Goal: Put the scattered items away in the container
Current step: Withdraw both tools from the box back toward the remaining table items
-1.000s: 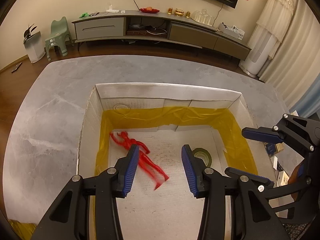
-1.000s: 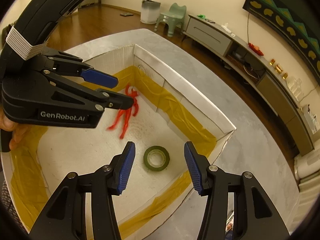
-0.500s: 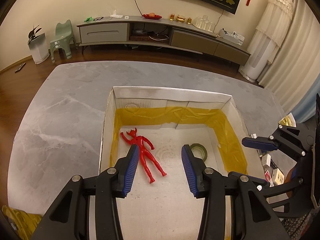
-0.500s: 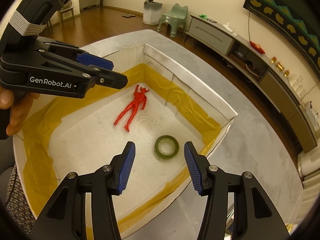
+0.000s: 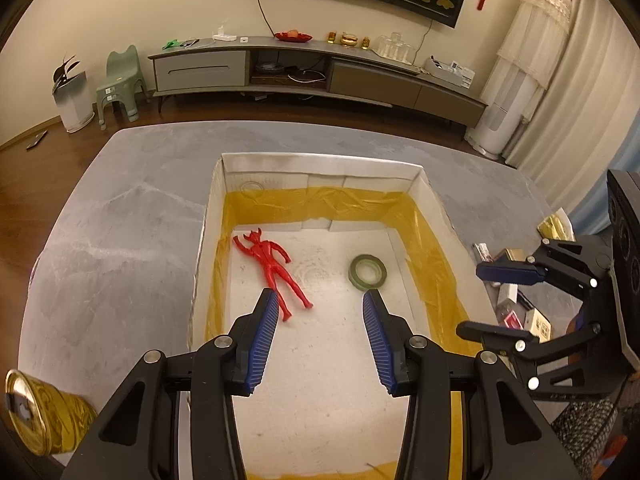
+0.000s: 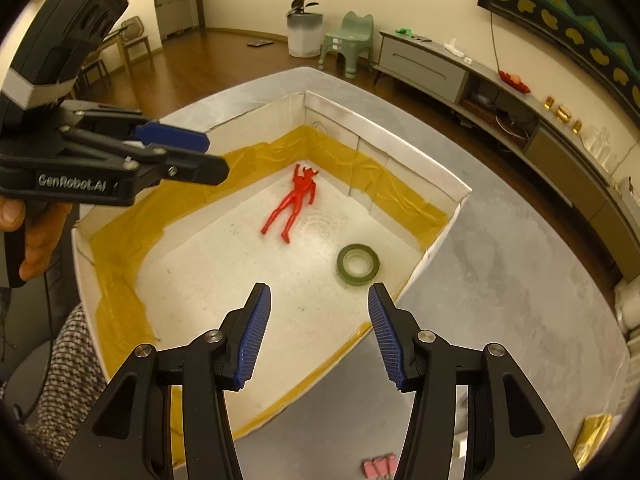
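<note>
- A red toy figure is lying flat on the white floor of the container, an open white box lined low on its walls with yellow tape; its horned head is pointing toward the far left corner.
- A roll of green tape is lying flat on the same floor, to the right of the figure and apart from it, near the right wall.
- The left gripper is hovering over the near part of the box with its blue-padded jaws spread wide and nothing between them; in the right wrist view it is showing at the left edge, held by a hand.
- The right gripper is hanging over the box's near right corner, jaws likewise wide apart and holding nothing; the left wrist view is catching it sideways, just beyond the box's right wall.
- The box is sitting on a grey marbled bench.
- A gold tin is lying on its side at the bench's near left edge.
- Small boxes and cards are lying scattered on the bench to the right of the container, partly behind the right gripper.
- A gold foil packet and a pink item are resting on the bench near the right gripper.
- Beyond the bench, a long low TV cabinet is standing against the wall.
</note>
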